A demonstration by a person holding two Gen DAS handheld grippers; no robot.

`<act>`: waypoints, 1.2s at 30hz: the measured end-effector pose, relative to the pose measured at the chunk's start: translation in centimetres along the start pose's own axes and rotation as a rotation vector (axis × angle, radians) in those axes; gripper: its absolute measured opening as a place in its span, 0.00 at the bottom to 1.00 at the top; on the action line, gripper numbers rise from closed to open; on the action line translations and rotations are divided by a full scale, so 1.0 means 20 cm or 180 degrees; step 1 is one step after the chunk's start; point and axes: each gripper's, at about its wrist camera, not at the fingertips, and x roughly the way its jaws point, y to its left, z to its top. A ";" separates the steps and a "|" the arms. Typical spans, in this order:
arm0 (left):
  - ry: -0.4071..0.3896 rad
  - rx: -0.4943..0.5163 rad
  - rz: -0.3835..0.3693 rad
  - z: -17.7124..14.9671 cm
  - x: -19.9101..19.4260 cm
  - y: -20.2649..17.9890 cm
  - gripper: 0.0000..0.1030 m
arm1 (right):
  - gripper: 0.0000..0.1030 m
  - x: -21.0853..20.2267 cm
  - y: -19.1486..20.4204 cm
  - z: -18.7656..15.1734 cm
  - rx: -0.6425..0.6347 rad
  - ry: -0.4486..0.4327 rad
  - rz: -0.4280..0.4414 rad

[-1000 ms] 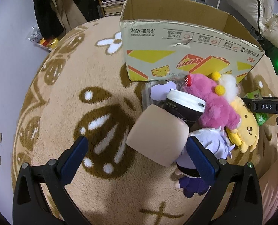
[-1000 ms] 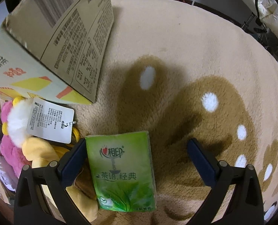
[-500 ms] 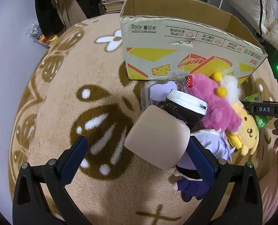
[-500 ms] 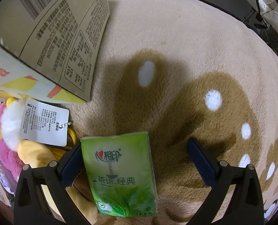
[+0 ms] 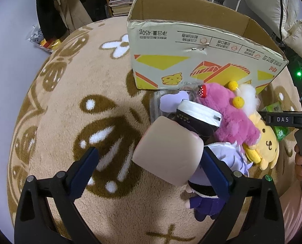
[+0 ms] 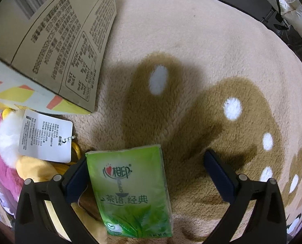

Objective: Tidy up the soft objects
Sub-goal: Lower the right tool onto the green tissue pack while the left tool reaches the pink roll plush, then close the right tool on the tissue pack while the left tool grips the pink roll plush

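Beside cardboard box (image 5: 193,65): plush pile (image 5: 232,122), tissue pack (image 6: 130,191) against it.

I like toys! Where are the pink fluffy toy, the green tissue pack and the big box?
pink fluffy toy (image 5: 230,113), left wrist view, its body
green tissue pack (image 6: 130,191), right wrist view, printed front
big box (image 5: 191,69), left wrist view, front wall

A lived-in home room: plush patterned rug (image 5: 73,105), crowded bookshelf (image 5: 122,4), hanging clothes (image 5: 55,10).
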 end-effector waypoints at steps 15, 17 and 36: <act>-0.0058 -0.0227 -0.0192 0.00 -0.01 0.05 0.57 | 0.64 -0.11 0.12 -0.06 -0.0222 -0.0201 -0.0066; -0.0081 -0.0290 -0.0265 -0.01 -0.02 0.06 0.51 | 0.54 -0.12 0.14 -0.07 -0.0264 -0.0258 -0.0103; -0.0206 -0.0310 -0.0406 -0.02 -0.05 0.06 0.21 | 0.54 -0.29 0.15 -0.13 -0.0243 -0.0540 0.0064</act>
